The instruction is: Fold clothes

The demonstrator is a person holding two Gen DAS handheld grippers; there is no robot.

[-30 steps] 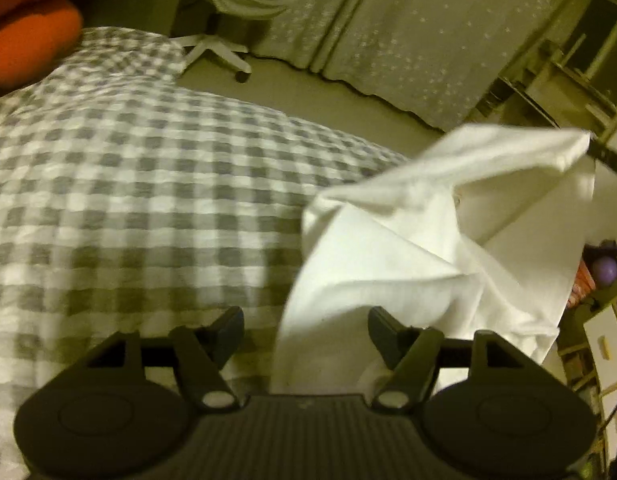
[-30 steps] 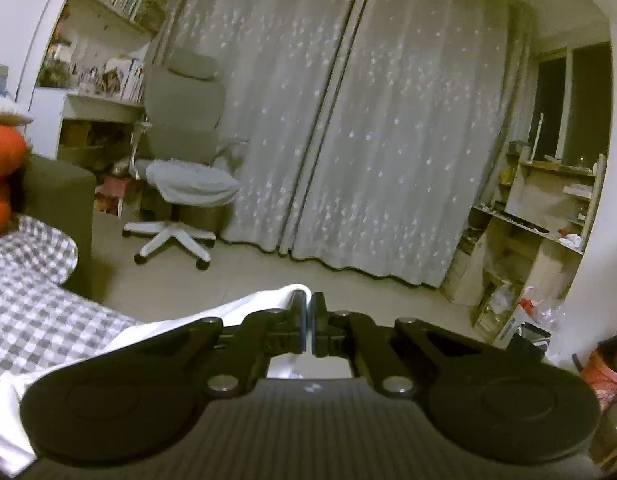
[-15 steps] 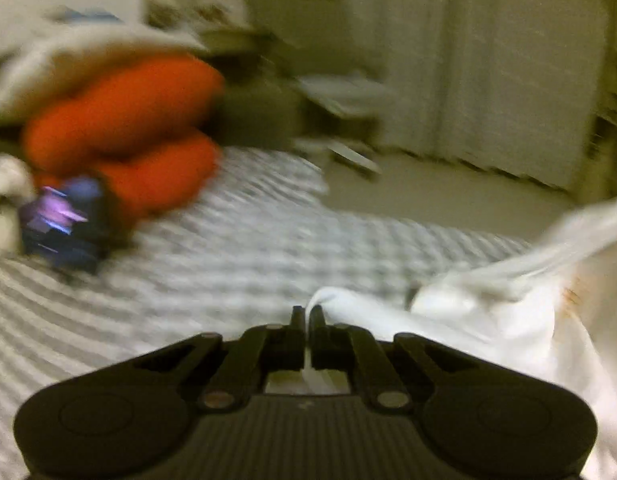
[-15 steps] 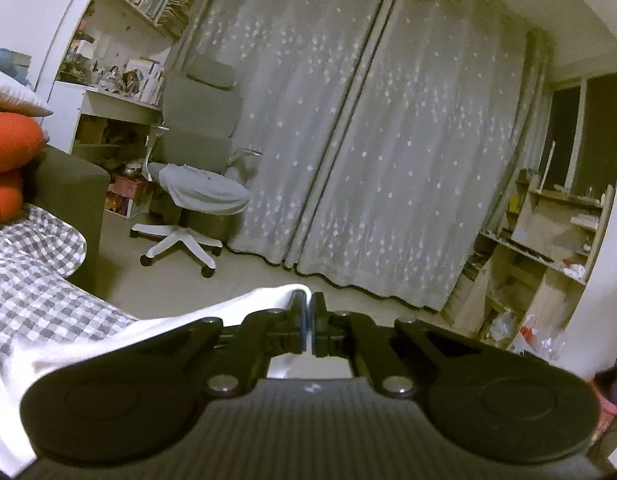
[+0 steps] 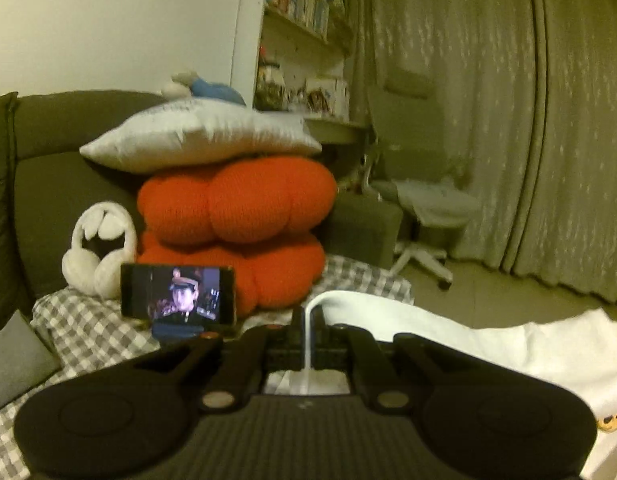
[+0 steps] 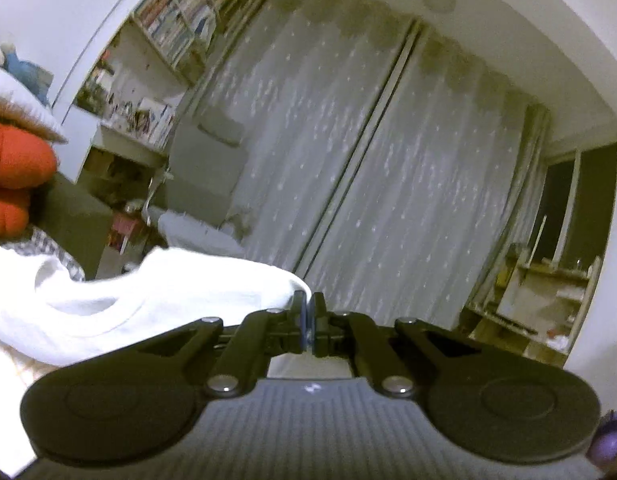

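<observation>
Left gripper (image 5: 308, 322): clenching a thin edge of the white garment (image 5: 508, 344), jaws pressed together on the cloth
Right gripper (image 6: 309, 312): pinching another edge of the same white garment (image 6: 148, 296), jaws closed tight on it
White garment: hanging between the two grippers, draping over the near right of the checked bedcover (image 5: 88, 328)
Phone (image 5: 178, 295): standing propped on the bedcover, screen glowing
Orange cushion (image 5: 236, 216): sitting behind the phone, carrying a white pillow (image 5: 200, 136)
Office chair (image 5: 420, 196): standing far right before the curtain (image 5: 488, 120)

I see pale dotted curtains (image 6: 348, 168), a bookshelf (image 5: 304, 4), a swivel chair (image 5: 420, 200) and a dark sofa (image 5: 60, 184).
</observation>
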